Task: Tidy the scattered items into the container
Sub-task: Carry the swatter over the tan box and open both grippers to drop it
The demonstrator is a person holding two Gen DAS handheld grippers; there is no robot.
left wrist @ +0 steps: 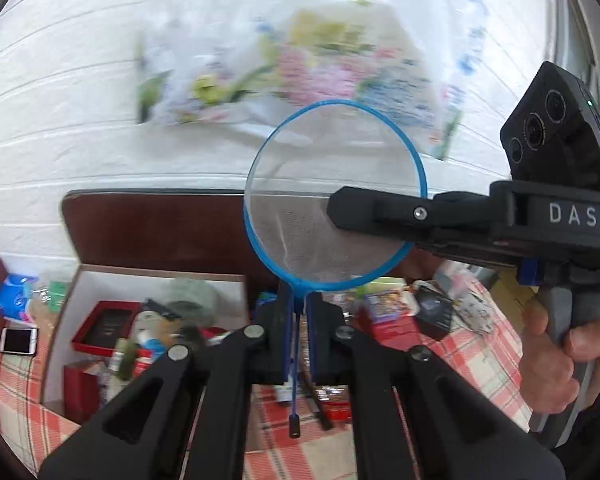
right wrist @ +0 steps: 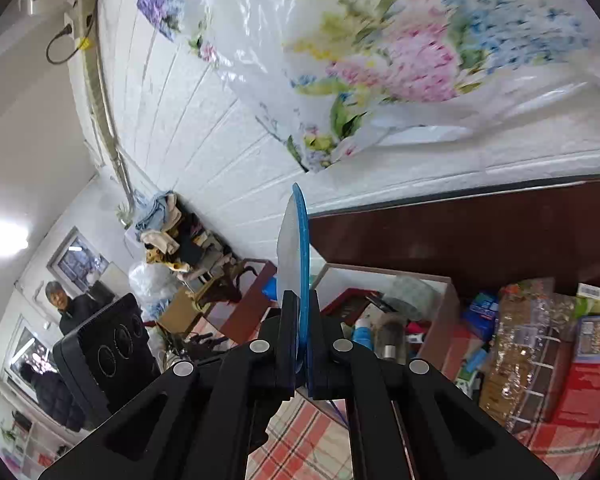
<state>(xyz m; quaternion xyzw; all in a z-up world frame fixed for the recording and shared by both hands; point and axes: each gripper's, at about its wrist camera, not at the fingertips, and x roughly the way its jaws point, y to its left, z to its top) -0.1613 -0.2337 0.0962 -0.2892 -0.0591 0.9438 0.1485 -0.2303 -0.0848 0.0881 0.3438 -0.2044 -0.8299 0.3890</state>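
The blue-rimmed mesh net (left wrist: 336, 208) is held up in the air between both tools, well above the checked worktop (left wrist: 472, 344). The left hand-held gripper (left wrist: 298, 344) has its jaws closed on the thin blue handle just below the ring, so the net's long axis runs straight up away from that tool, with the handle's black tip hanging down behind the jaws. The right hand-held gripper (right wrist: 300, 344) comes in from the right side and is clamped on the ring's edge; from its own camera the net shows edge-on as a narrow blue sliver. The open cardboard box (left wrist: 100, 280), already holding a red case and bottles, sits below and to the left of the net, so the left tool looks the nearer one to carry it there. In my judgement the drop calls for a move down and leftward. Hard to make out: the floral bag on the wall is blurred, the box's contents are a jumble, and the mesh pouch's depth cannot be judged.
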